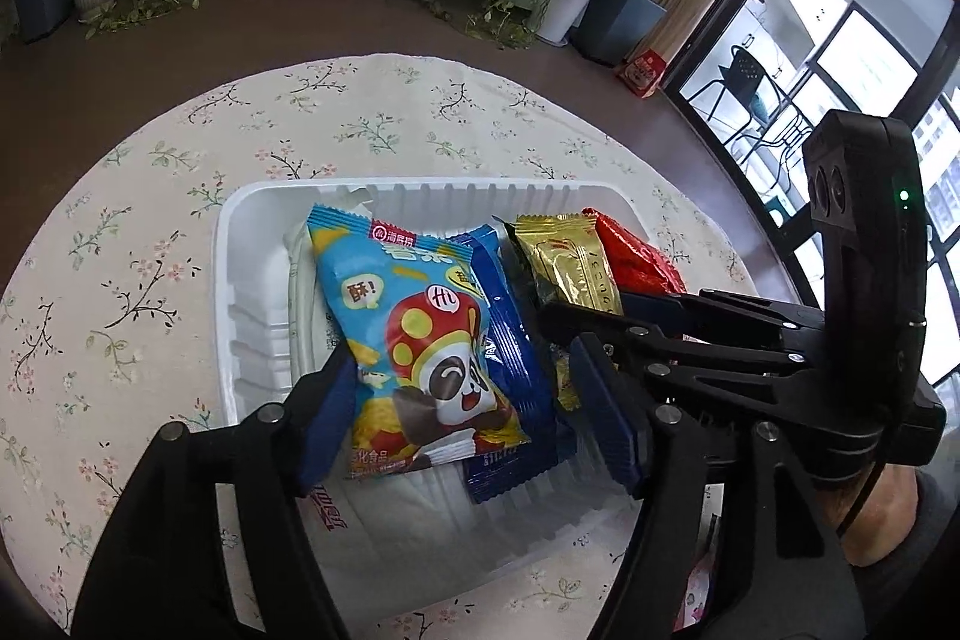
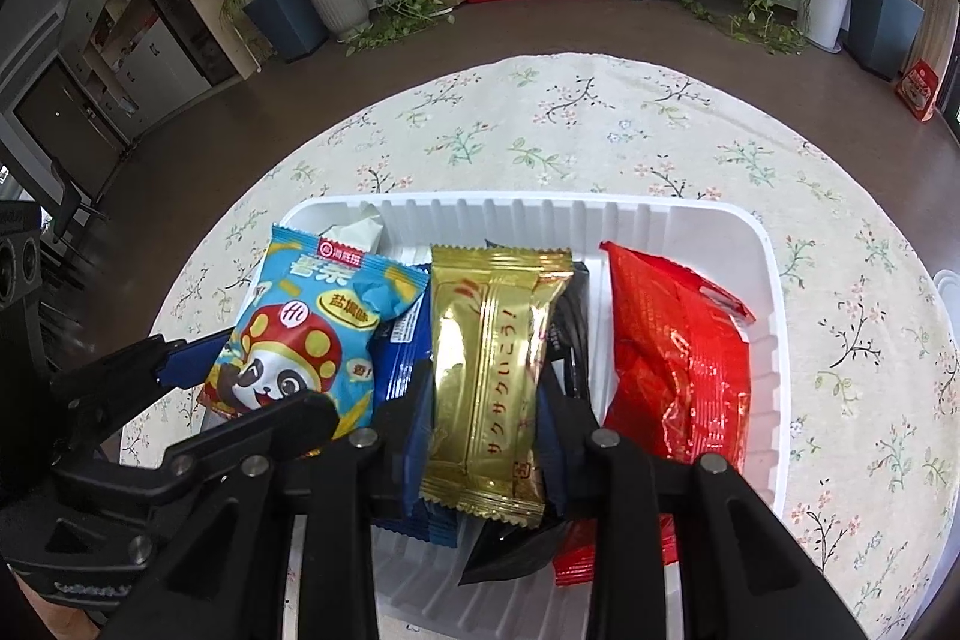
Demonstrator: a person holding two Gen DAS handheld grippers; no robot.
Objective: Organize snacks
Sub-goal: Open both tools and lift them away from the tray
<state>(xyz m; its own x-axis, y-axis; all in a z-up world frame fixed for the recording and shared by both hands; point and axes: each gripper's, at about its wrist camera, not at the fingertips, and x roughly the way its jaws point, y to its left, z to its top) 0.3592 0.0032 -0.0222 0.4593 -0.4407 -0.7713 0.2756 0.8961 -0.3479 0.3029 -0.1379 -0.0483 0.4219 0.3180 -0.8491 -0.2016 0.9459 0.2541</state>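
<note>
A white plastic tray (image 1: 240, 244) (image 2: 708, 232) on the round table holds several snack packs. My left gripper (image 1: 468, 400) is open, its blue pads on either side of a light-blue panda pack (image 1: 420, 340) (image 2: 300, 340) and a dark-blue pack (image 1: 516, 376) that lie in the tray. My right gripper (image 2: 486, 400) has its fingers close against both sides of a gold pack (image 2: 492, 376) (image 1: 570, 274), above a black pack (image 2: 570, 340). A red pack (image 2: 678, 370) (image 1: 636, 262) lies at the tray's right side.
The table carries a floral cloth (image 1: 150, 196) (image 2: 600, 124). A white pack (image 1: 300, 280) lies under the panda pack. Another white container's rim (image 2: 948, 304) shows at the right edge. Floor, potted plants and a TV shelf lie beyond the table.
</note>
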